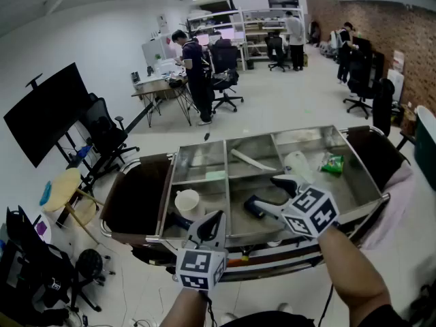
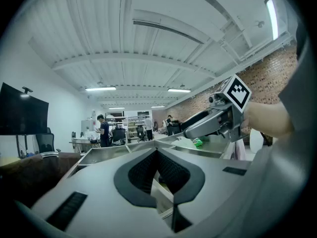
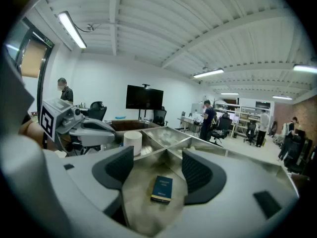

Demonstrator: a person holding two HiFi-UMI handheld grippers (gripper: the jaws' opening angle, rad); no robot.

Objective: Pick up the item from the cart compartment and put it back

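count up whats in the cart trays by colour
white: 2, cup and stick
pale, maybe clear: 1, wrapped thing, kind unclear
dark blue: 1, box
green: 1, packet
total: 5 that can be made out

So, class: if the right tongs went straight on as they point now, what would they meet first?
Probably the small dark blue box on the compartment floor, ahead of the open right tongs.
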